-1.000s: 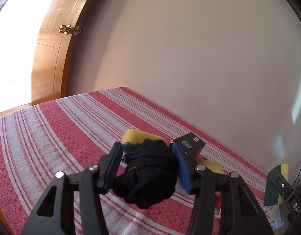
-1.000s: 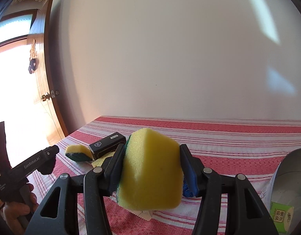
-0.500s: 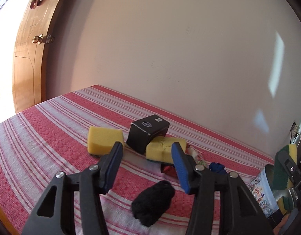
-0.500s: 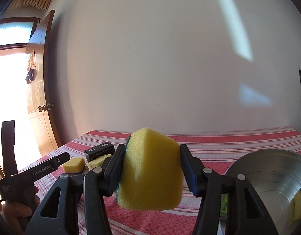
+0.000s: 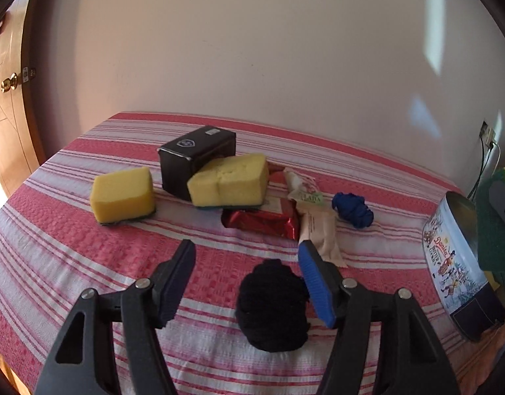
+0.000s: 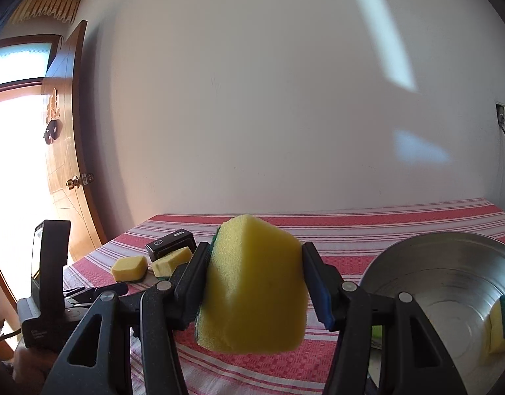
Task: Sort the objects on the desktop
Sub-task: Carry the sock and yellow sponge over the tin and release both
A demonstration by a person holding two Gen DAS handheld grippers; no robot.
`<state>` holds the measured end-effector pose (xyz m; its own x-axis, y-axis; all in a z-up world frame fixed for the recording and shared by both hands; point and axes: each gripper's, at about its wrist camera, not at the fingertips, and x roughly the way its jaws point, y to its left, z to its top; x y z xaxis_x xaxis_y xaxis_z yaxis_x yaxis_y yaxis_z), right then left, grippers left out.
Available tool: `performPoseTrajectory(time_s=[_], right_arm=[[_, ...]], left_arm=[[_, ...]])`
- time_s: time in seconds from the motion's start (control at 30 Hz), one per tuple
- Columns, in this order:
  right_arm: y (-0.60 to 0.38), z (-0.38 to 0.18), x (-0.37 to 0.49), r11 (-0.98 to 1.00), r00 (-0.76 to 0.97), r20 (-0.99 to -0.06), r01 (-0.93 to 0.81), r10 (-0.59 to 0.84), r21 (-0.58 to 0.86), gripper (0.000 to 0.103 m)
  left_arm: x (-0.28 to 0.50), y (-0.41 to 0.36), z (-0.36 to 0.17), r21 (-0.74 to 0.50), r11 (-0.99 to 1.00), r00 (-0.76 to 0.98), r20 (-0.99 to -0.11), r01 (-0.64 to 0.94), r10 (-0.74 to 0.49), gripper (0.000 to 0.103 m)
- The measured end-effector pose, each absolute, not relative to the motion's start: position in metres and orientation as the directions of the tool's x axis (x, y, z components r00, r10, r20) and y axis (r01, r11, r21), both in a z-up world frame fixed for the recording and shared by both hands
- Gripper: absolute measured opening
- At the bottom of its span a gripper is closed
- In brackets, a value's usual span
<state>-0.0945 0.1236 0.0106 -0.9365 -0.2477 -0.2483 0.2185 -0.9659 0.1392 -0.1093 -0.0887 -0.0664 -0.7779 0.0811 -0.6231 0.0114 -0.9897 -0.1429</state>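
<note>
Yellow and soft, a sponge (image 6: pixel 252 293) sits squeezed between the two fingers of the right gripper (image 6: pixel 255 283). The fingers press its two sides, so it bulges out in front and cannot slip. Its green scrub side faces the left finger. Just past the right finger is a shiny metal bowl (image 6: pixel 426 279), and another sponge (image 6: pixel 500 326) already lies inside it. I think the held sponge is going there too, since like things go together.

The left gripper (image 5: pixel 249 276) has its fingers wide apart and holds nothing. A black ball of socks (image 5: pixel 272 306) lies on the striped cloth (image 5: pixel 55 263) between the fingers, close to the right one, but not pinched. It looks like it was put there on its own, away from the rest.

Farther ahead of the left fingers is a messy pile: two more yellow sponges (image 5: pixel 122 194) (image 5: pixel 229 181), a black box (image 5: pixel 196 154), a red shiny packet (image 5: pixel 262 220), a pale wrapper (image 5: pixel 318 227) and a blue ball of socks (image 5: pixel 352 209). These still need sorting. Off to the right stands a cookie tin (image 5: pixel 449 256).
</note>
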Motion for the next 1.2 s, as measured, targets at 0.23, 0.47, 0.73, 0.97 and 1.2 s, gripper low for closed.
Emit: performPoseTrajectory(time_s=[0.23, 0.47, 0.73, 0.97, 1.2], right_arm=[[0.143, 0.004, -0.089, -0.963, -0.933, -0.270, 0.190, -0.238, 0.192, 0.058], [0.146, 0.007, -0.081, -0.962, -0.936, -0.262, 0.186, -0.236, 0.202, 0.058], [0.150, 0.004, -0.080, -0.960, -0.935, -0.265, 0.180, -0.235, 0.214, 0.058], [0.149, 0.004, -0.080, -0.961, -0.935, -0.269, 0.175, -0.230, 0.215, 0.058], [0.150, 0.006, -0.079, -0.965, -0.937, -0.276, 0.159, -0.214, 0.208, 0.058]], left_arm=[[-0.120, -0.072, -0.077, -0.144, -0.989, -0.716, -0.687, -0.036, 0.126, 0.040], [-0.118, -0.061, -0.076, -0.099, -0.994, -0.722, -0.685, -0.040, 0.097, 0.038], [-0.116, -0.063, -0.088, -0.113, -0.993, -0.682, -0.725, -0.025, 0.100, 0.054], [-0.119, -0.070, -0.088, -0.183, -0.983, -0.688, -0.712, -0.011, 0.141, 0.042], [-0.108, -0.059, -0.079, -0.232, -0.971, -0.723, -0.661, -0.059, 0.202, 0.042]])
